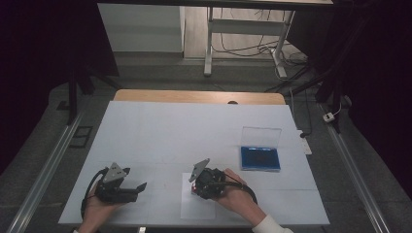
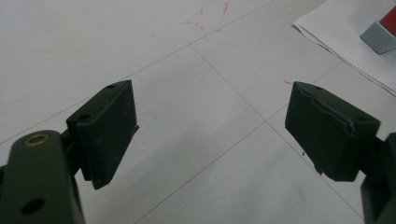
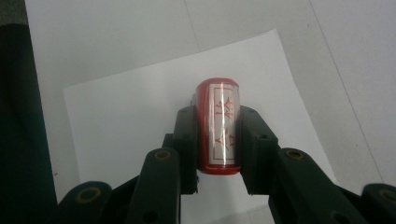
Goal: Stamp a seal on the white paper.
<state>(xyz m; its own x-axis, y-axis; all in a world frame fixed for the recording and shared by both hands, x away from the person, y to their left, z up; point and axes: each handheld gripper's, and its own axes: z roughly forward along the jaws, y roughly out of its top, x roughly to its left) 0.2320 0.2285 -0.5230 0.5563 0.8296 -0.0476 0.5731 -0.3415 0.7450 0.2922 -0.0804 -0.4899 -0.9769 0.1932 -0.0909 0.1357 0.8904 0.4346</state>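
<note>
A red cylindrical stamp (image 3: 218, 126) with a white label of red characters sits between the two black jaws of my right gripper (image 3: 218, 119), which is shut on it. The stamp is held over a white sheet of paper (image 3: 130, 107). From the high view, the right gripper (image 1: 198, 186) is at the front middle of the table with the stamp (image 1: 194, 187) at its tip above the paper (image 1: 199, 208). My left gripper (image 1: 140, 187) rests at the front left, open, with nothing between its jaws (image 2: 210, 107). Its view catches the stamp's end (image 2: 380, 33) and the paper's corner (image 2: 341, 32).
A blue ink pad box (image 1: 260, 158) with its clear lid raised stands on the right side of the white table cover (image 1: 194, 131). Beyond the table's far wooden edge (image 1: 194, 96) are floor, desk legs and cables.
</note>
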